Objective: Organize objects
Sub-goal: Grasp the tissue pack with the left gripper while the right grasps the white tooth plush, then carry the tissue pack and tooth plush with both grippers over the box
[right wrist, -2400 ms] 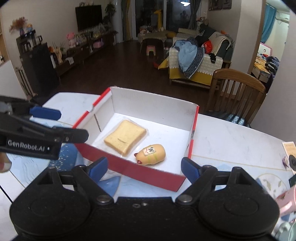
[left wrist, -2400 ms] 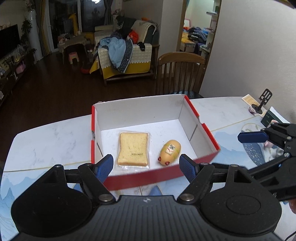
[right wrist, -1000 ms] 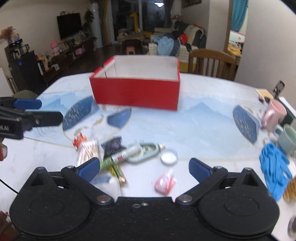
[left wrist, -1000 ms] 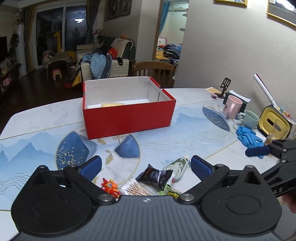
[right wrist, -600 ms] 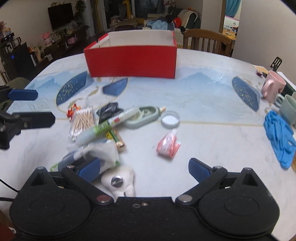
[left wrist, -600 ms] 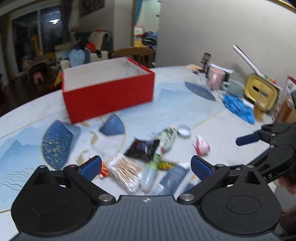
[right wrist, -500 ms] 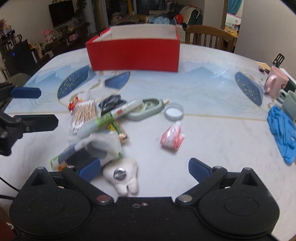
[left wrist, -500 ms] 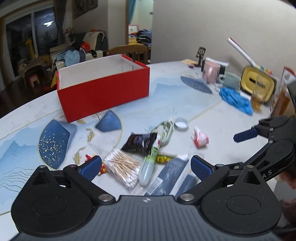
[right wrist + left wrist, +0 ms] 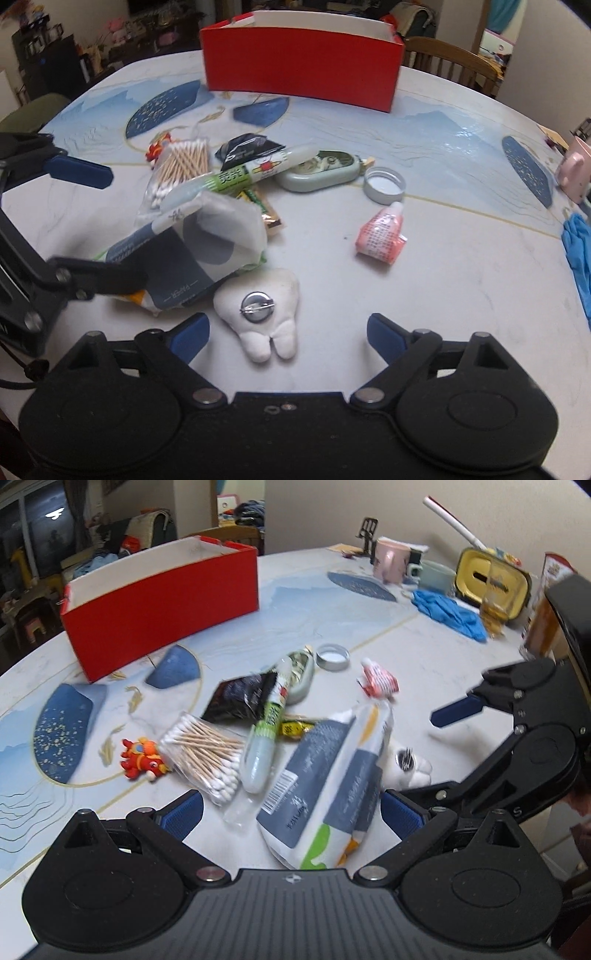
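Right gripper (image 9: 288,334) is spread wide, jaws have just been closing a bit, pads not on anything yet. White tooth-shaped plush (image 9: 264,310) sits between its fingers, flat on the table (image 9: 461,258), pin-back disc facing up, two root lobes pointing back at the tool. Left gripper (image 9: 291,810) is also spread, straddling a tissue pack (image 9: 332,786): grey-blue and white wrapper, green and orange patches at the near end, barcode on one side. No contact visible on either pad. Pack lies just left of the plush, touching or overlapping its edge; can't tell which.

Beyond the pack, further from both tools: bag of cotton swabs (image 9: 203,753), green-and-white tube (image 9: 267,723) lying across a black sachet (image 9: 240,698), pale green case (image 9: 321,173), small red toy (image 9: 142,760). Ahead of the right gripper: round metal lid (image 9: 384,184) and pink sachet (image 9: 380,236), apart from the pile. Red box (image 9: 301,62) stands at the far side of the table, well apart. Blue gloves (image 9: 448,613) and pink mug (image 9: 391,561) off to the right edge.
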`<state>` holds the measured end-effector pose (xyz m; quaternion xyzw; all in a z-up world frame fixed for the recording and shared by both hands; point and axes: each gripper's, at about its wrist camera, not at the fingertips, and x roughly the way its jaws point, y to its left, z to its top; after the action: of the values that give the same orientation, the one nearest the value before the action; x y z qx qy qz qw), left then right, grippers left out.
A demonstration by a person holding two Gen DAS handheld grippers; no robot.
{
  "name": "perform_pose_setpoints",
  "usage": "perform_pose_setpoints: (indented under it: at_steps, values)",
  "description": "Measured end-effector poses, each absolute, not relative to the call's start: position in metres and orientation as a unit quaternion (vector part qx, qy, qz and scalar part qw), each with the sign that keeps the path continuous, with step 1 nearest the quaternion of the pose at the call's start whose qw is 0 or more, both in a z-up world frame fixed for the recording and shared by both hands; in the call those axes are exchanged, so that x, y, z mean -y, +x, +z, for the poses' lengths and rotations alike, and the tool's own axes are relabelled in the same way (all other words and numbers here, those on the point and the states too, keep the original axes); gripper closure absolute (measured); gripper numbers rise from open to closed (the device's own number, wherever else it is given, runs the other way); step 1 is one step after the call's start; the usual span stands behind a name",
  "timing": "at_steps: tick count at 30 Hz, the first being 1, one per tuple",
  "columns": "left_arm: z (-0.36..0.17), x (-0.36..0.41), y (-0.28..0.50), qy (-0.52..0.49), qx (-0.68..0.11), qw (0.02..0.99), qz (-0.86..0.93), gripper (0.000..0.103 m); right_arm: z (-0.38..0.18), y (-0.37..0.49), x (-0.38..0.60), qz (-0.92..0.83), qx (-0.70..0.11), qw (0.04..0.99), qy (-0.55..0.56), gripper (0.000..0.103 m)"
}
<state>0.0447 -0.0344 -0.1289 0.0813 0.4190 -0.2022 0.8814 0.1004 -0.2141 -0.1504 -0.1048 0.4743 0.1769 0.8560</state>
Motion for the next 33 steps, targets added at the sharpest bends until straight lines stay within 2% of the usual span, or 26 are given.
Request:
perform_pose_setpoints:
  at_steps: [5, 7, 13, 16, 18, 20, 24, 33]
  values:
    - [-0.136, 0.041, 0.043, 0.095, -0.423, 0.876, -0.211, 0.002, -0.153, 0.101, 0.209, 0.190, -0.471, 0.853, -0.120, 0.018]
    - [-0.137, 0.044, 0.043, 0.100, -0.423, 0.874, -0.216, 0.006, -0.154, 0.102, 0.207, 0.195, -0.472, 0.851, -0.125, 0.022]
    - [-0.141, 0.053, 0.042, 0.123, -0.427, 0.866, -0.230, 0.041, -0.157, 0.107, 0.203, 0.203, -0.476, 0.846, -0.126, 0.030]
    - [-0.139, 0.056, 0.041, 0.129, -0.424, 0.865, -0.235, 0.054, -0.156, 0.111, 0.204, 0.210, -0.481, 0.844, -0.112, 0.038]
    - [-0.136, 0.056, 0.042, 0.123, -0.423, 0.865, -0.240, 0.068, -0.155, 0.112, 0.205, 0.211, -0.482, 0.844, -0.109, 0.044]
    - [-0.135, 0.056, 0.043, 0.122, -0.424, 0.865, -0.240, 0.071, -0.153, 0.113, 0.205, 0.212, -0.482, 0.844, -0.103, 0.053]
    - [-0.132, 0.056, 0.044, 0.117, -0.421, 0.867, -0.239, 0.082, -0.146, 0.115, 0.207, 0.208, -0.480, 0.847, -0.095, 0.054]
    - [-0.105, 0.036, 0.062, 0.033, -0.420, 0.879, -0.223, 0.087, -0.111, 0.132, 0.215, 0.200, -0.477, 0.853, -0.068, 0.055]
